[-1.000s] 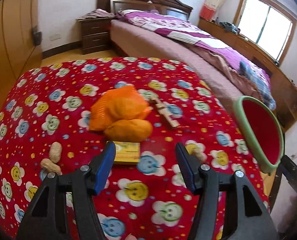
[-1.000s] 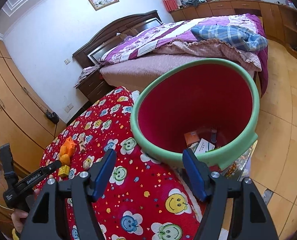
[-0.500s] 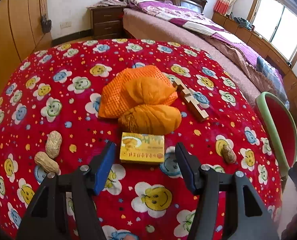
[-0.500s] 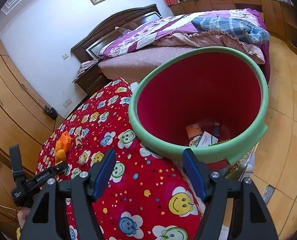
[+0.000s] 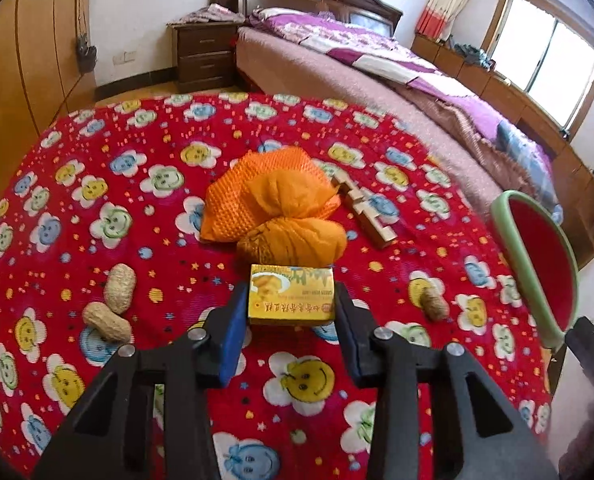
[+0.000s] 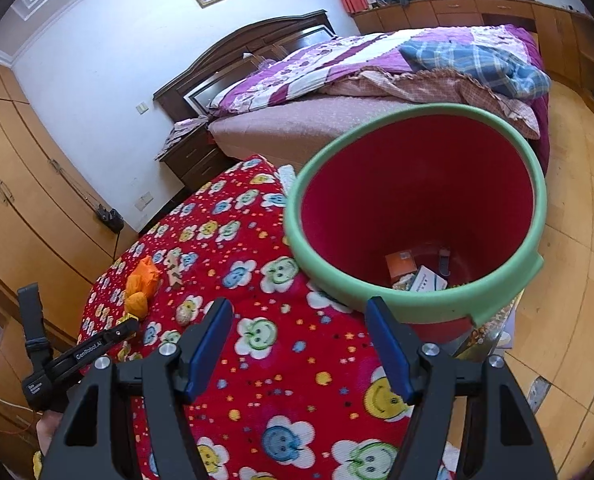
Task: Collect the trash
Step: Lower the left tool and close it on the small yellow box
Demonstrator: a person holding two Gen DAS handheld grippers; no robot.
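A small yellow box lies on the red flowered tablecloth. My left gripper is open with its blue pads on either side of the box, close to its ends. Behind the box lie crumpled orange bags and a wooden piece. Two peanuts lie at the left and one peanut at the right. My right gripper is open and empty, facing a red bin with a green rim that holds some trash. The bin also shows in the left wrist view.
A bed with a purple quilt stands behind the table, a nightstand beside it. Wooden wardrobes line the left wall. Wooden floor lies to the right of the bin.
My left gripper has moved forward and down over the table, so the yellow box now sits between its pads. The right gripper has shifted only slightly by the bin.
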